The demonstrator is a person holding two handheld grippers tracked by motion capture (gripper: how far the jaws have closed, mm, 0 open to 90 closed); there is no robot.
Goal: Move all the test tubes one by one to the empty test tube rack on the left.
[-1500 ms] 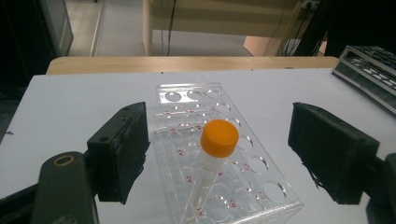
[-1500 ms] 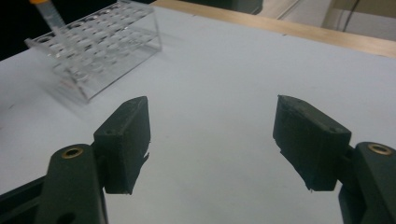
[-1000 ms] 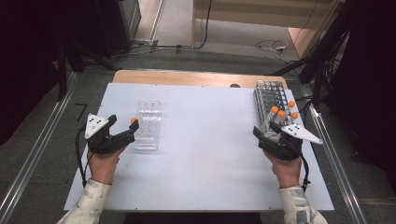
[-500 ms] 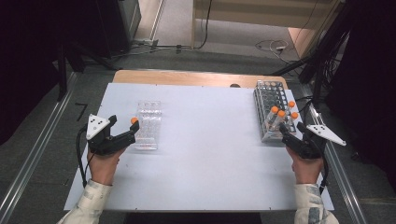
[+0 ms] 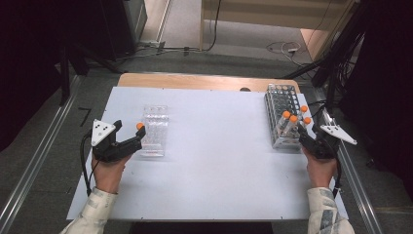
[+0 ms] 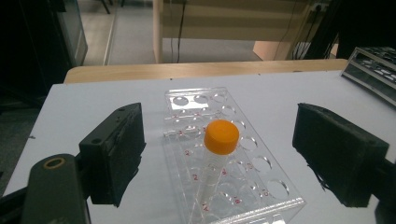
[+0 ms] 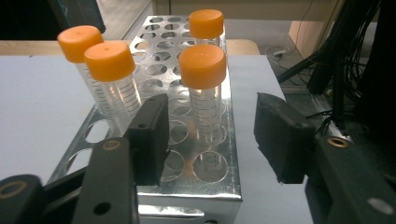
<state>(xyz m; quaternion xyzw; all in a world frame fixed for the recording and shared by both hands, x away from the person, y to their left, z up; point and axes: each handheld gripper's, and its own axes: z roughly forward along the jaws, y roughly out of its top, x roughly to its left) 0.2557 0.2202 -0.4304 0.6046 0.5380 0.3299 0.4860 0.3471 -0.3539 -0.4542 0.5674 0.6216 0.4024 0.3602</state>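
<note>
Movement since the earlier pictures was all on my right: my right gripper (image 5: 308, 138) had slid from the rack's near end out toward the right edge of the table and a little lower, and its jaws had just been closing. They stood part open behind the near end of the metal tube rack (image 7: 187, 184), with nothing pressed between the pads; the nearest orange-capped tube (image 7: 203, 88) stood in the rack beyond the jaw tips. My left gripper (image 5: 135, 139) had kept its place near the left edge, jaws wide apart and holding nothing. Between them, farther off, one capped tube (image 6: 218, 149) stood upright in the clear plastic rack (image 6: 261, 205), whose other holes looked bare.

Four orange-capped tubes stood in the metal rack, bunched toward its near end by the right edge of the white table (image 5: 214, 175). Two of them (image 7: 100, 74) rose left of my left-hand jaw, one (image 7: 207, 28) farther back. Black cables (image 5: 341, 63) hung beyond the table's far right corner. A wooden strip (image 5: 195, 80) ran along the far edge.
</note>
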